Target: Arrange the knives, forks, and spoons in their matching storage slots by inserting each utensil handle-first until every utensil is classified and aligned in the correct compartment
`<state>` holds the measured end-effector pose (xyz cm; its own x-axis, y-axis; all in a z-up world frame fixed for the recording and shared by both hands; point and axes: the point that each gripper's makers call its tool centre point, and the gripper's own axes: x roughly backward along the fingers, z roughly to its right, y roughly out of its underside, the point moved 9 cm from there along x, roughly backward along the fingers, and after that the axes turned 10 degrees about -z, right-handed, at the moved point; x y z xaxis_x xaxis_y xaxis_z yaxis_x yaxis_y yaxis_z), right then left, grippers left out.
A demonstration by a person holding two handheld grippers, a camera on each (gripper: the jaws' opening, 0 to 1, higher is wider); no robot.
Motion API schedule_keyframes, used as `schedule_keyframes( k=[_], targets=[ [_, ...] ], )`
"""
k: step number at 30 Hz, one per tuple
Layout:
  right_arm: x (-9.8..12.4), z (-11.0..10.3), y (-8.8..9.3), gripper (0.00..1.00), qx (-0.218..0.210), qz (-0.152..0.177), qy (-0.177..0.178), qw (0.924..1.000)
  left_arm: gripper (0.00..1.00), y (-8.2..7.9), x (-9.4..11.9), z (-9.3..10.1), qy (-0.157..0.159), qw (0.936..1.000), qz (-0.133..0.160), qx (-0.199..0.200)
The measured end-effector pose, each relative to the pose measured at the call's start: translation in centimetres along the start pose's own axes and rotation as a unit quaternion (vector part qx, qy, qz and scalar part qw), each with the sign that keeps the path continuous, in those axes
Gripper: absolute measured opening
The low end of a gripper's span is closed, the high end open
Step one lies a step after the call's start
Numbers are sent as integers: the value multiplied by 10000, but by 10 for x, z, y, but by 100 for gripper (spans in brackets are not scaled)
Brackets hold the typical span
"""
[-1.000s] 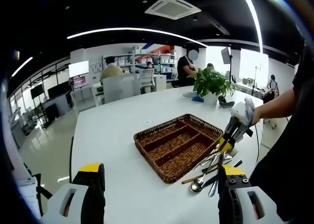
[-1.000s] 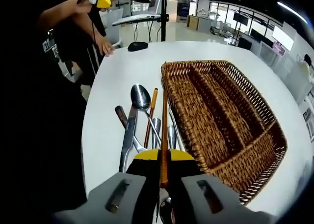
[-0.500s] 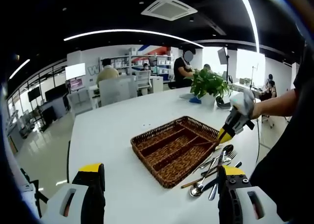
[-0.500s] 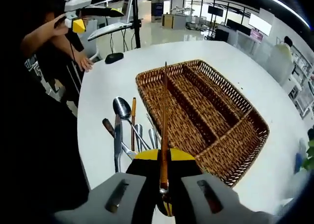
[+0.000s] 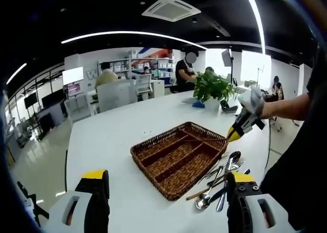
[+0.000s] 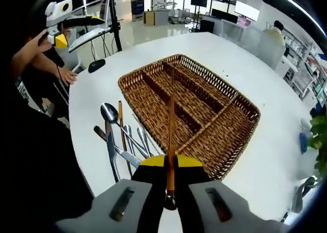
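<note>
The right claw [image 6: 169, 164] pinches a slim brown wooden-handled utensil [image 6: 171, 125], whose shaft runs straight ahead of the claw over the brown woven wicker tray with three long compartments [image 6: 240, 97]; its far end cannot be made out. To the claw's left, a loose pile of metal spoons, forks and knives [image 6: 118, 138] lies on the white round surface [image 6: 265, 156], just beside the tray. The left claw [image 5: 166, 192] is spread wide and holds nothing, well back from the tray [image 5: 153, 179], with the pile [image 5: 220, 178] ahead to its right.
</note>
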<state>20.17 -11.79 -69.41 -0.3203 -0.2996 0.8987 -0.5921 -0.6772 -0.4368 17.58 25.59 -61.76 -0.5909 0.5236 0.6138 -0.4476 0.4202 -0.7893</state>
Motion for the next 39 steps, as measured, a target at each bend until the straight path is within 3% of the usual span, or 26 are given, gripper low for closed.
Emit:
schedule_keyframes(
  k=[8, 11, 21, 26, 39],
  targets=[
    [13, 9, 8, 2, -660, -24, 360, 9972, 100, -3, -12, -2, 154, 9998, -30, -117],
    [21, 15, 14, 2, -1117, 75, 417, 9928, 100, -5, -16, -1, 202, 9997, -37, -153],
    [34, 31, 29, 2, -1668, 198, 816, 9824, 100, -13, -24, -1, 335, 9991, -7, -276],
    [41, 38, 35, 2, -2099, 271, 958, 9726, 100, -15, -26, 2, 376, 9988, -5, -305],
    [45, 41, 35, 2, -2276, 293, 1000, 9682, 100, -15, -26, 3, 370, 9988, -8, -306]
  ],
)
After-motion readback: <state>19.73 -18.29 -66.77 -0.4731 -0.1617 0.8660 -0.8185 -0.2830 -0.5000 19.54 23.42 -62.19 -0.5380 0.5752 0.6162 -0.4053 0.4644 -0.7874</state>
